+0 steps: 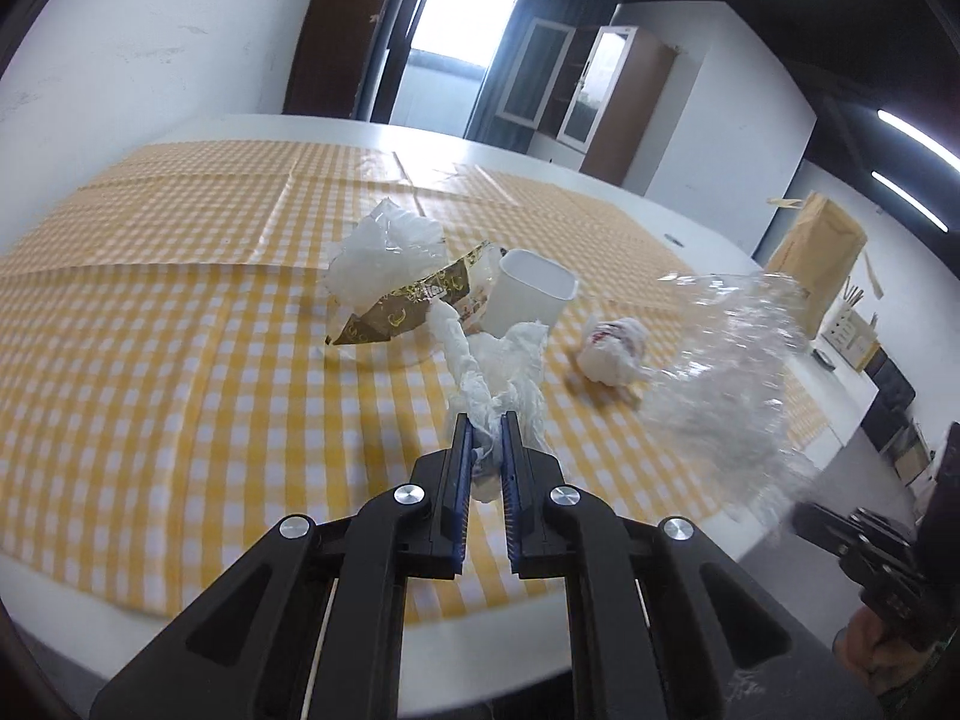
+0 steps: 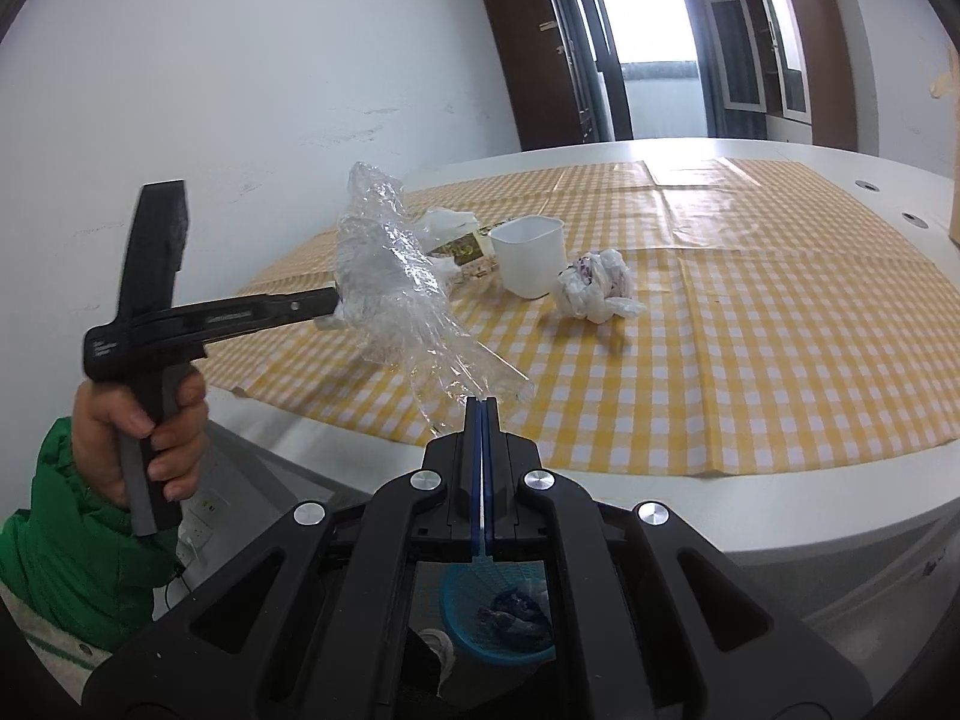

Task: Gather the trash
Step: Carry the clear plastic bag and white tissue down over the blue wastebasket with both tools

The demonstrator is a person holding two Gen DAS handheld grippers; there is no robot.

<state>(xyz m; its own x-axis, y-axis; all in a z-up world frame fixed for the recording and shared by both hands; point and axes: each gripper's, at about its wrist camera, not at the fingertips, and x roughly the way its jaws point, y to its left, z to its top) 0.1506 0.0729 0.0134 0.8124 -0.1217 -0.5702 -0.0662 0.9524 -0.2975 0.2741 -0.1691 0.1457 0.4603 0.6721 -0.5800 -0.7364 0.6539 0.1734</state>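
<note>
My left gripper (image 1: pixel 486 420) is shut on a crumpled white paper tissue (image 1: pixel 510 360), lifted just above the yellow checked tablecloth (image 1: pixel 180 360). My right gripper (image 2: pixel 482 405) is shut on a sheet of clear plastic film (image 2: pixel 408 282) that hangs in the air near the table's front edge; the same film (image 1: pixel 720 372) shows at the right of the left wrist view. On the cloth lie a white cup (image 1: pixel 531 294), a balled white bag with red print (image 1: pixel 612 348), a gold-brown wrapper (image 1: pixel 408 306) and a white plastic bag (image 1: pixel 384 252).
A blue basket (image 2: pixel 498 606) holding some trash stands on the floor below the table's front edge, under my right gripper. A brown paper bag (image 1: pixel 822 252) stands at the table's far right. A hand (image 2: pixel 144 426) in a green sleeve holds the left gripper's handle.
</note>
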